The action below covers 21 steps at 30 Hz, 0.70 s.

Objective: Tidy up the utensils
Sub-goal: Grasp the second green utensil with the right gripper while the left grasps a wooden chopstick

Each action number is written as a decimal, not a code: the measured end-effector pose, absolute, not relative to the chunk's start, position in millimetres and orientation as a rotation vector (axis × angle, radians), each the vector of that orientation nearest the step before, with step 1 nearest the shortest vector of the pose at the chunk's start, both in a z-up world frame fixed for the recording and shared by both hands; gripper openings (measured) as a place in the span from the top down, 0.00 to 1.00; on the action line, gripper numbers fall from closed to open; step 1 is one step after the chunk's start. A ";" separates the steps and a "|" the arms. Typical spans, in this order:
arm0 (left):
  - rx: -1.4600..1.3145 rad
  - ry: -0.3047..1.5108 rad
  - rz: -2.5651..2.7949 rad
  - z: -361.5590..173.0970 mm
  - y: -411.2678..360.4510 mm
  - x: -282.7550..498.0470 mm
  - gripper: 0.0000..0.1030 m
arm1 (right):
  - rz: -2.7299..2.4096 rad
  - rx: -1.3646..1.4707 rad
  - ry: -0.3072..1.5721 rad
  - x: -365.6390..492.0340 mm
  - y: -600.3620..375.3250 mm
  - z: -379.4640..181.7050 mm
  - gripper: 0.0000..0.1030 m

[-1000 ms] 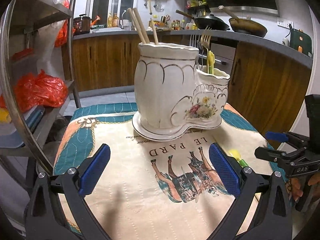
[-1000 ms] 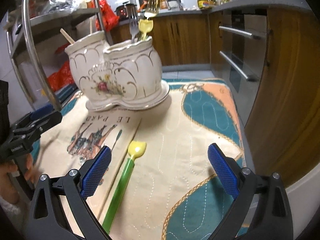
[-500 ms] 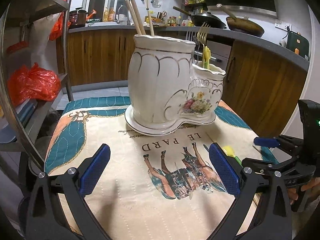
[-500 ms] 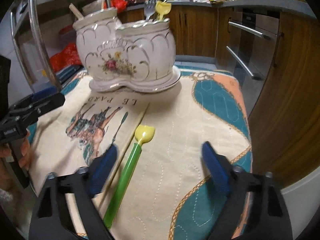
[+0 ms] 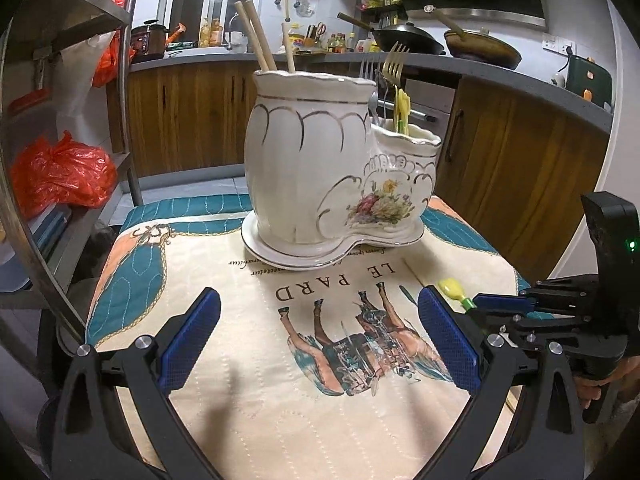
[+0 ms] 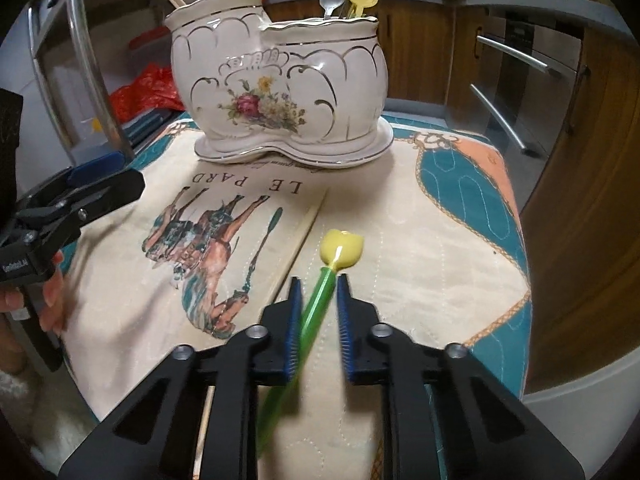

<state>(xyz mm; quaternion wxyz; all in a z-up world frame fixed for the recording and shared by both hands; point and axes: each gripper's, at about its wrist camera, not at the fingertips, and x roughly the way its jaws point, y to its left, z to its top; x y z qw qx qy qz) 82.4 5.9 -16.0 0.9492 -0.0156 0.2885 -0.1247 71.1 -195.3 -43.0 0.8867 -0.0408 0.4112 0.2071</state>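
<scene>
A white ceramic two-pot utensil holder (image 5: 312,168) (image 6: 280,80) stands on a printed cloth. Its tall pot holds chopsticks (image 5: 256,36); the low pot holds forks (image 5: 394,64) and a yellow-tipped utensil. A green-stemmed utensil with a yellow tulip head (image 6: 342,248) (image 5: 452,289) lies on the cloth, right of a loose chopstick (image 6: 304,232). My right gripper (image 6: 318,300) (image 5: 500,304) is closing its jaws on the green stem, which runs slantwise between the blue pads and touches both. My left gripper (image 5: 320,336) (image 6: 116,178) hovers open over the horse print with nothing in it.
The cloth (image 5: 240,380) covers a small table whose edges fall off on all sides. A metal shelf rack (image 5: 24,160) with red bags stands left. Wooden cabinets (image 5: 520,168) and an oven front (image 6: 520,80) stand behind and right. A hand (image 6: 52,292) grips the left tool.
The right gripper's jaws have gone from wide open to nearly together around the green stem, and it has edged forward over it. The left gripper has stayed in place.
</scene>
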 end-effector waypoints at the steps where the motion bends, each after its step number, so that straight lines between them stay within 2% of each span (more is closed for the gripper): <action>1: -0.028 0.592 -0.245 -16.7 4.2 82.5 0.06 | 0.431 -0.078 0.853 71.5 -197.2 -42.9 0.88; 8: -0.045 0.661 -0.276 -17.2 -22.3 77.5 0.06 | 0.429 0.029 0.781 72.9 -226.0 -32.8 0.90; 18: 0.096 0.757 -0.340 -31.8 -94.4 72.5 0.07 | 0.451 0.090 0.609 59.7 -251.1 -13.9 0.90; 21: 0.133 0.782 -0.353 -36.7 -107.4 75.6 0.24 | 0.459 0.078 0.590 56.9 -251.5 -12.6 0.90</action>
